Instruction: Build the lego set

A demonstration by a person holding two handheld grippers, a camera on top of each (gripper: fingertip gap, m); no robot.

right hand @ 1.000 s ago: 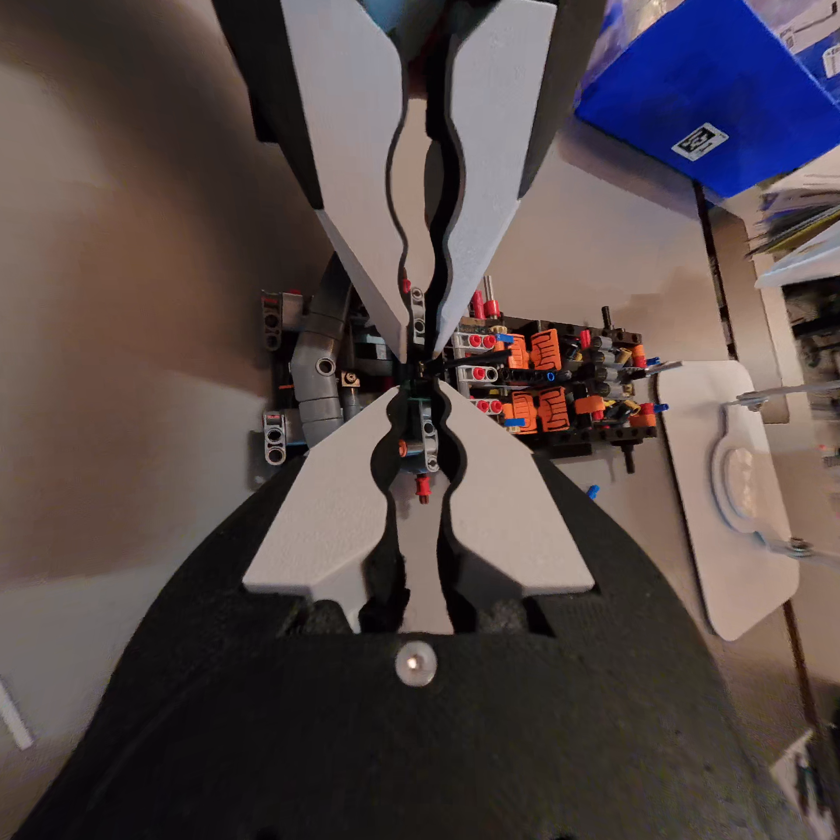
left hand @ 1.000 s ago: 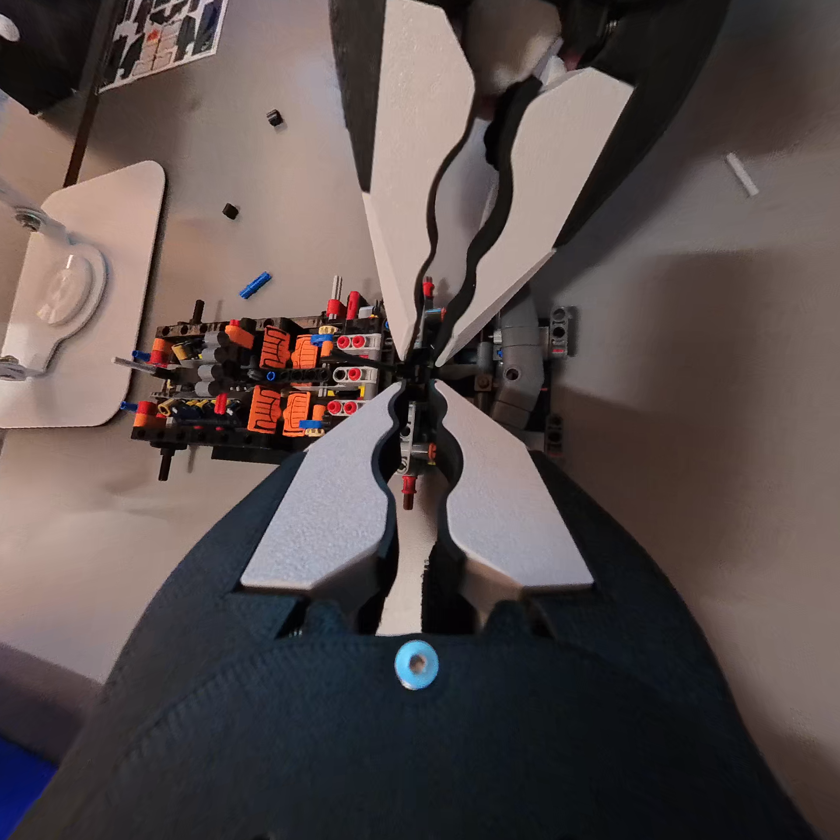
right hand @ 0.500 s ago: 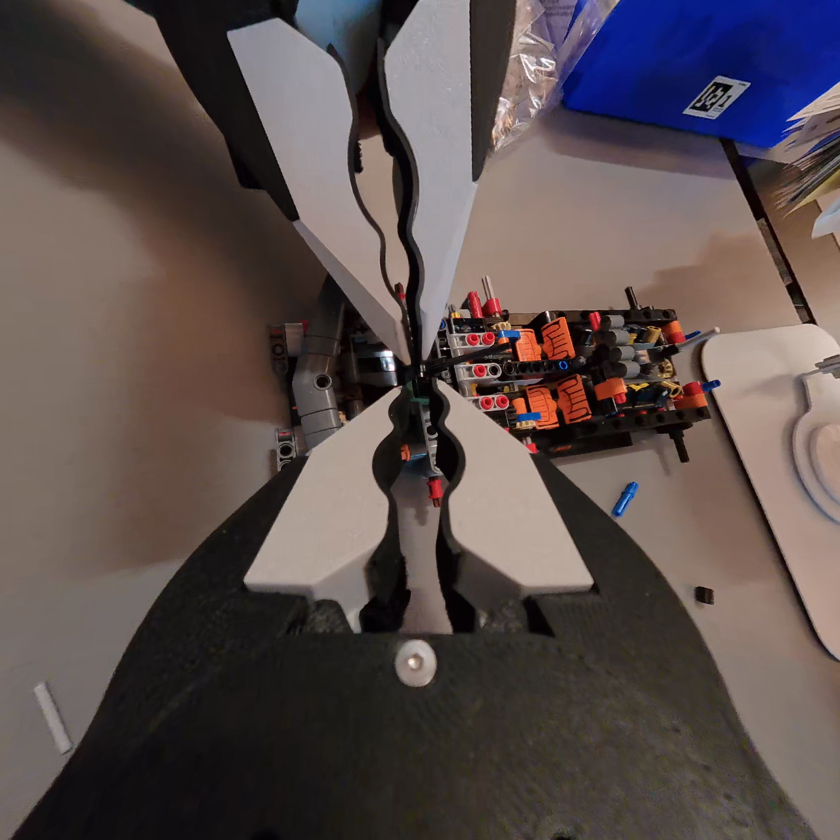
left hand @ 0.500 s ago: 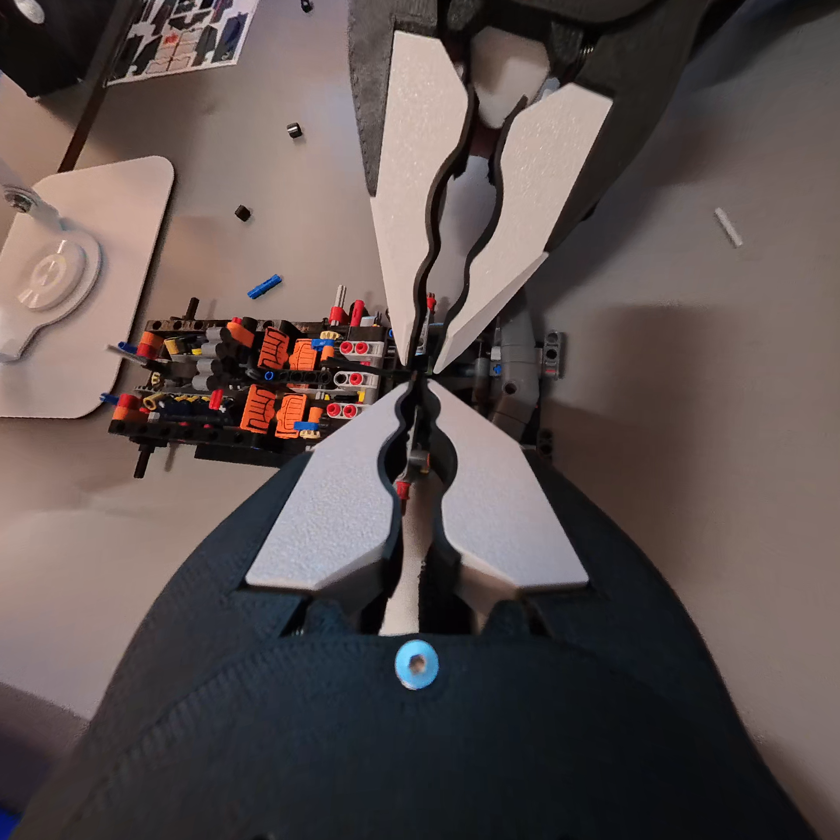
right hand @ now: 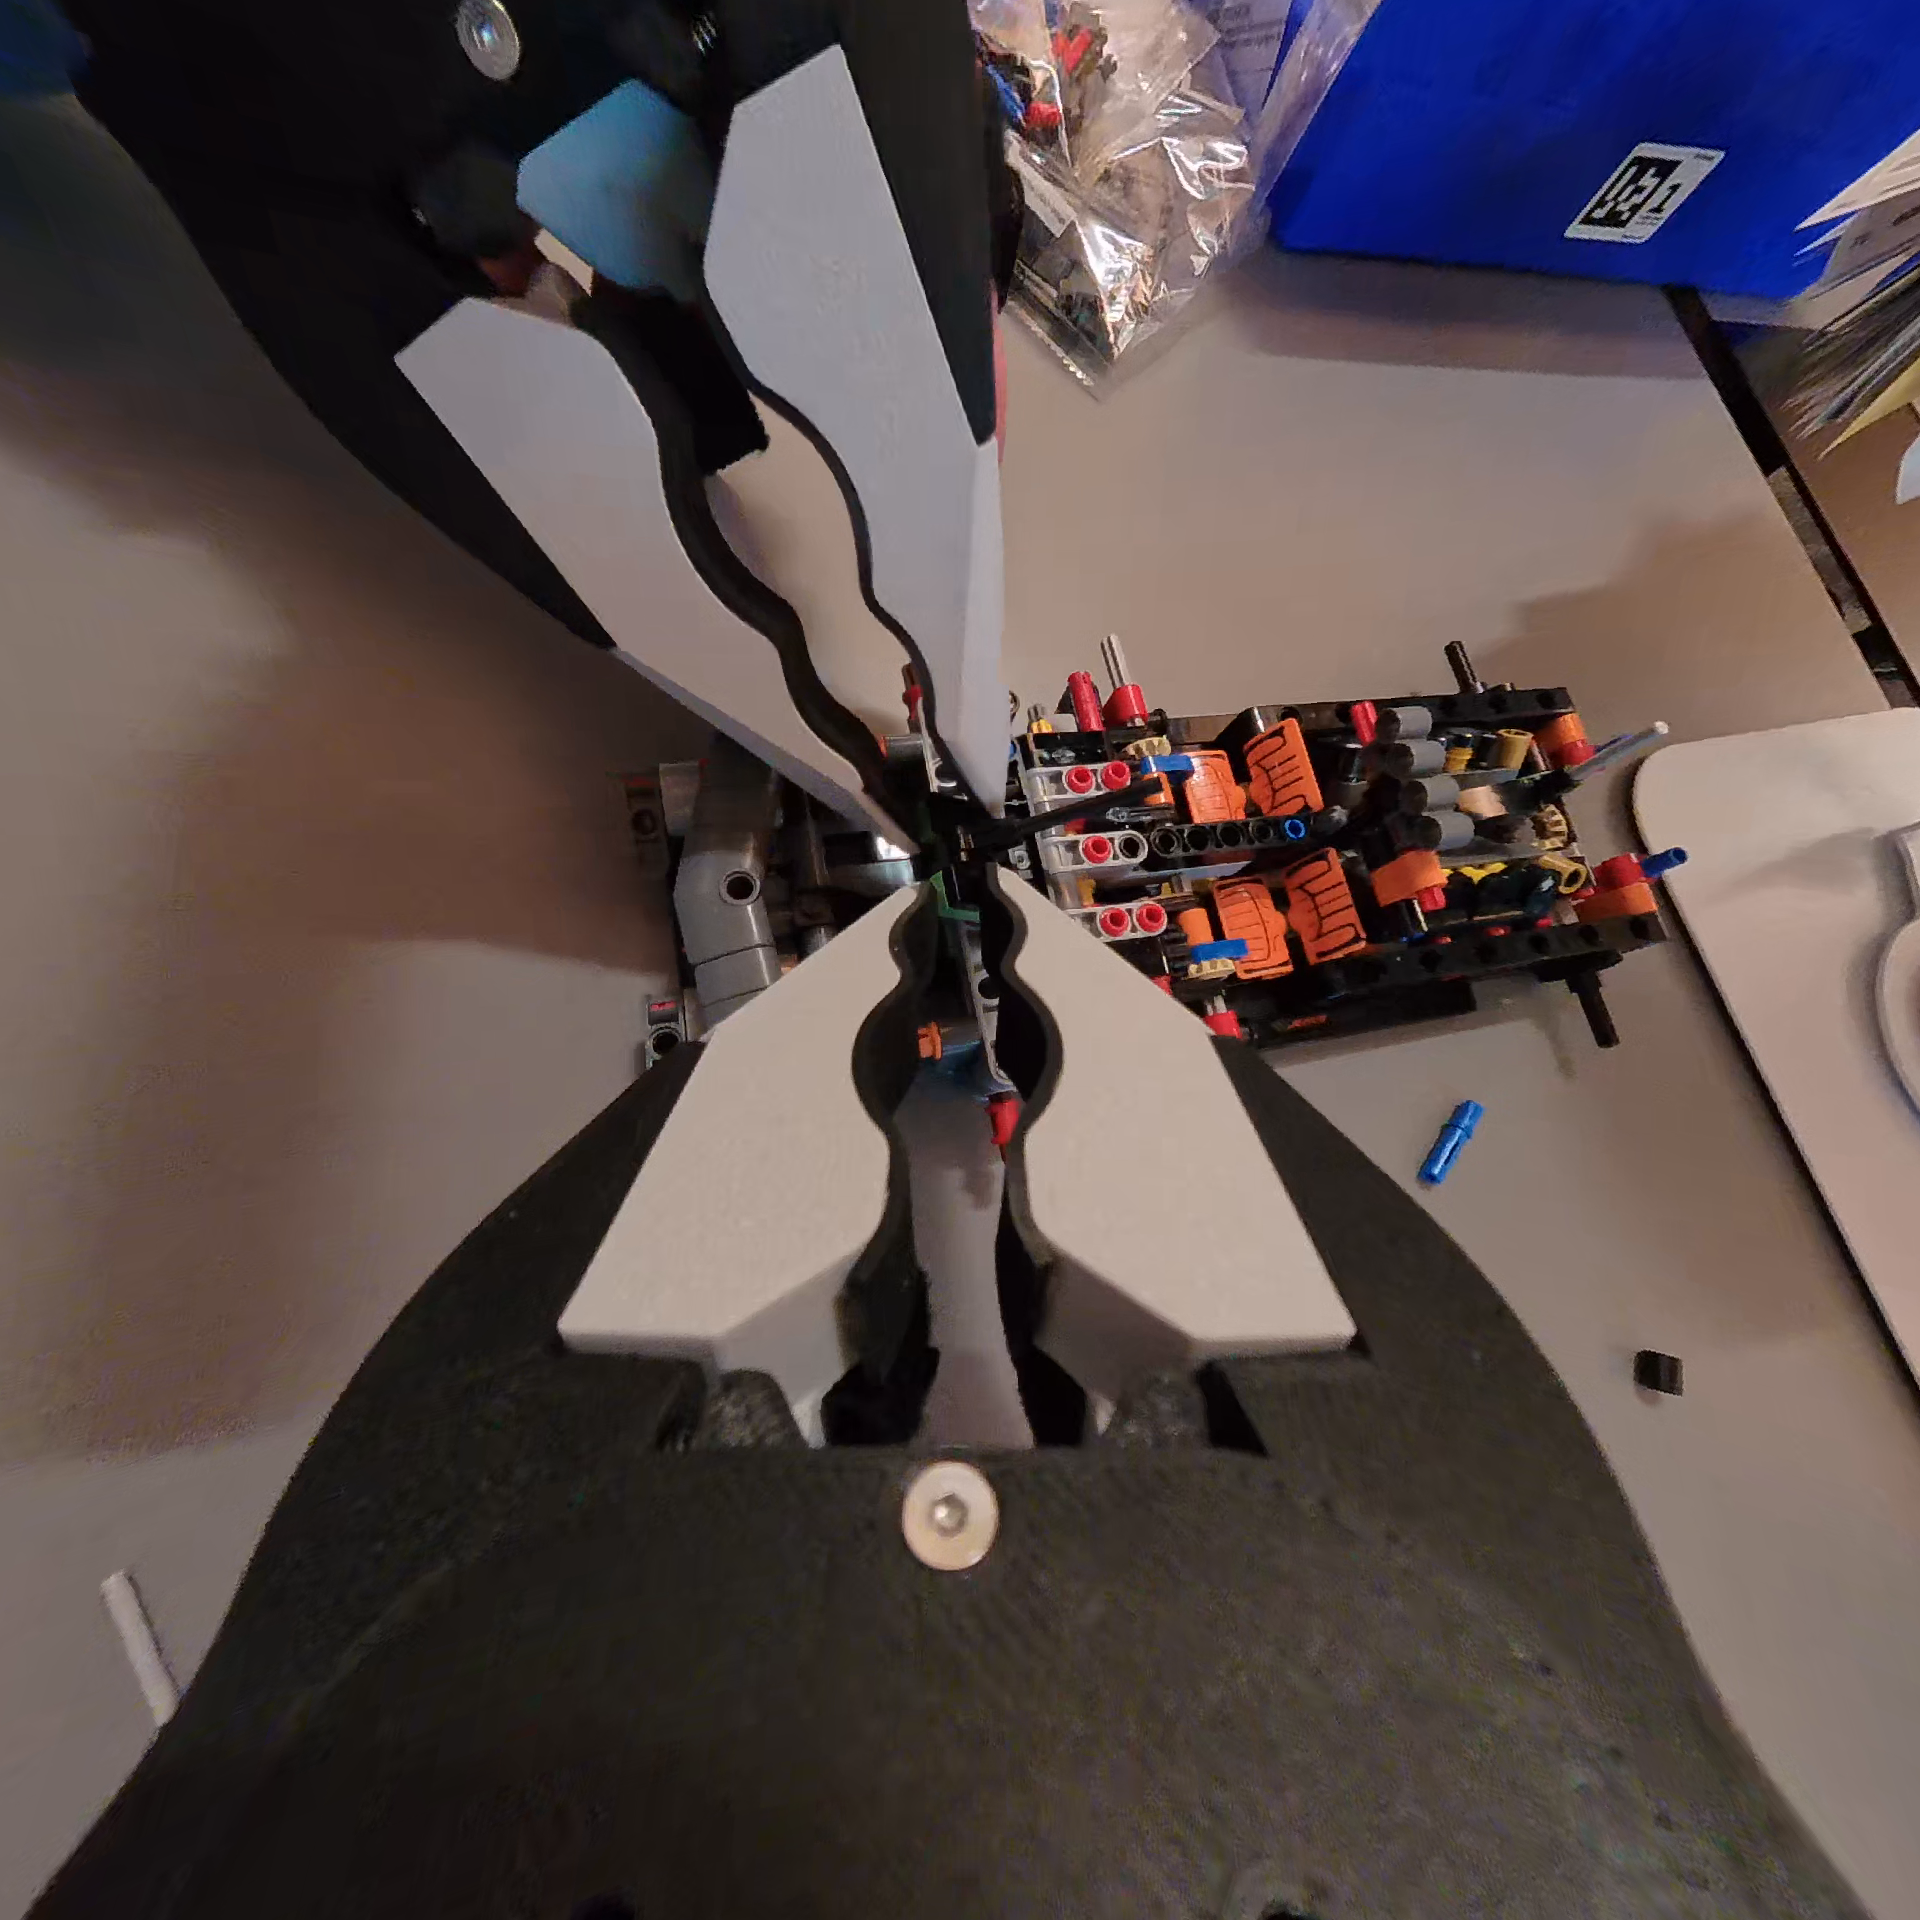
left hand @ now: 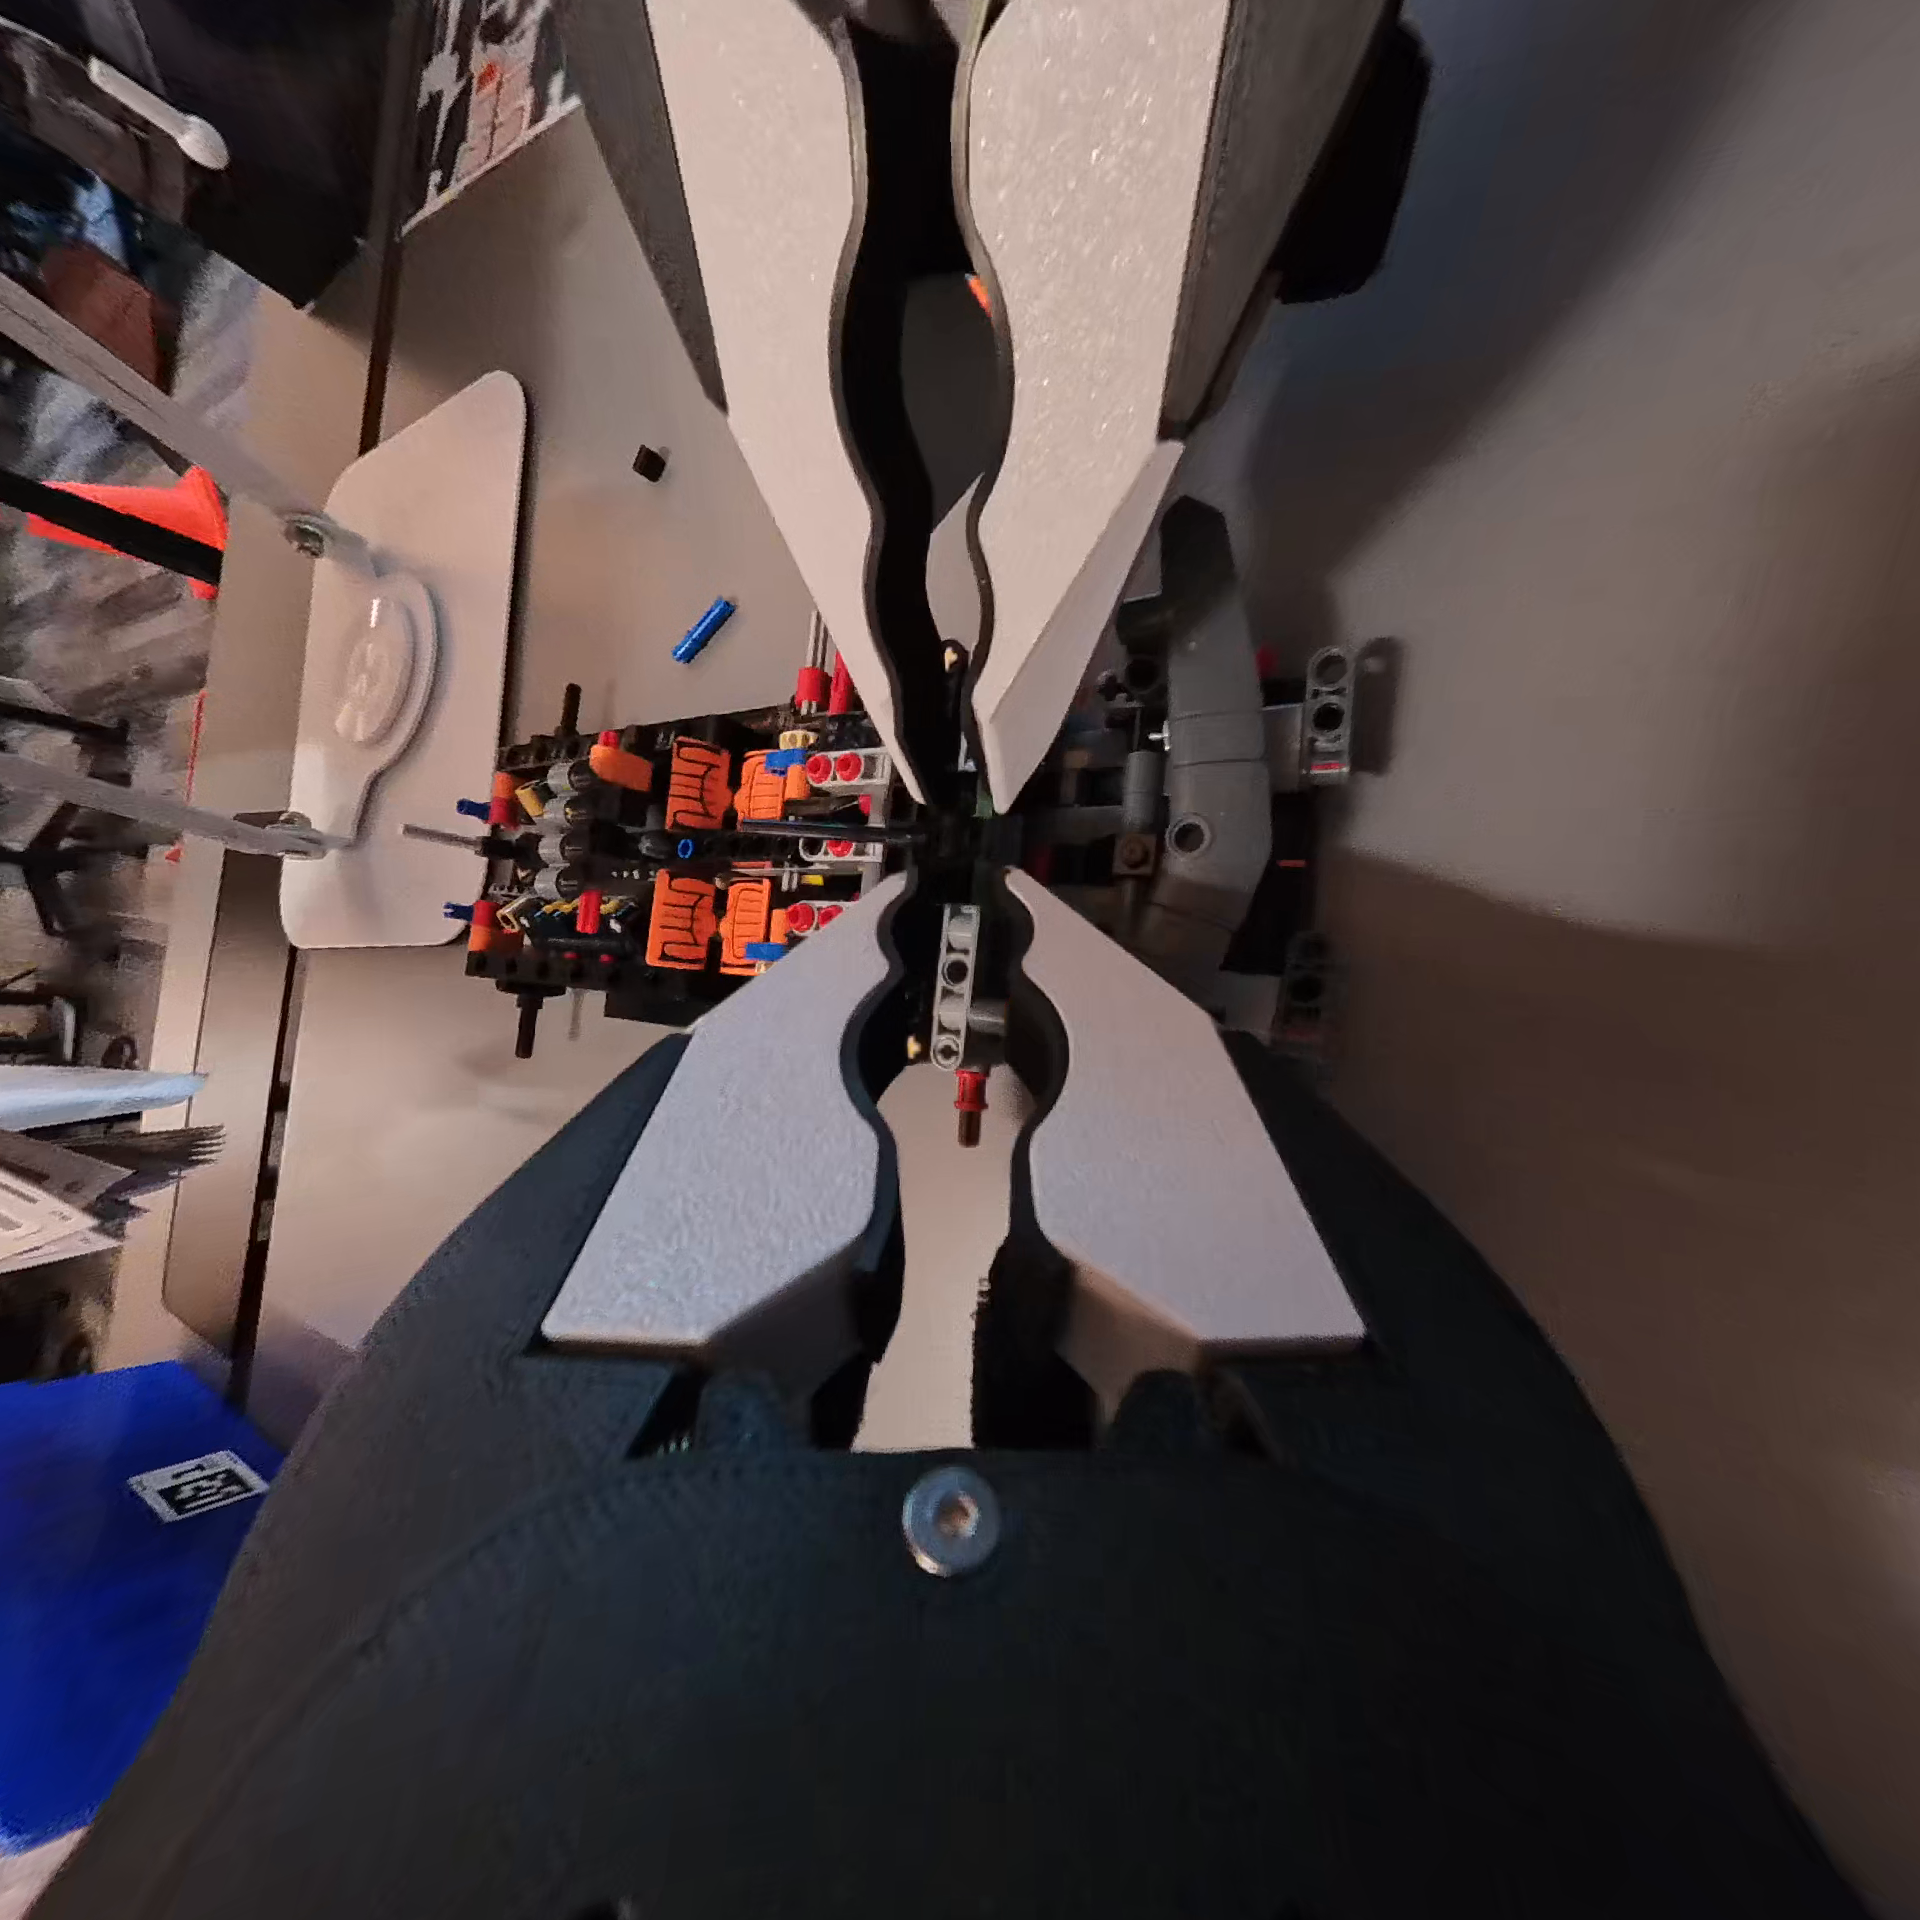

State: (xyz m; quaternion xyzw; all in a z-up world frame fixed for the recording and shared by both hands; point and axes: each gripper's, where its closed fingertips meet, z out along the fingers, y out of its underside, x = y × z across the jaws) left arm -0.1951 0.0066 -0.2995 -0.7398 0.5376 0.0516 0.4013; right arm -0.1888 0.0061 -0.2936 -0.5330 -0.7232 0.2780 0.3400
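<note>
as both meet, grippers (left hand: 956,883) (right hand: 961,894) pinch model (right hand: 1299,862).

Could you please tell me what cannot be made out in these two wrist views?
- Left wrist view: the join at the middle of the lego model, hidden by the left gripper and right gripper meeting there.
- Right wrist view: what the clear bag contains, too small and crumpled.
- Right wrist view: the white plate, cut off by the edge.

My tool (left hand: 956,873) has grainy matt fingers (left hand: 748,1143); the model (right hand: 1299,862) is glossy plastic on a smooth surface (right hand: 1351,499).
</note>
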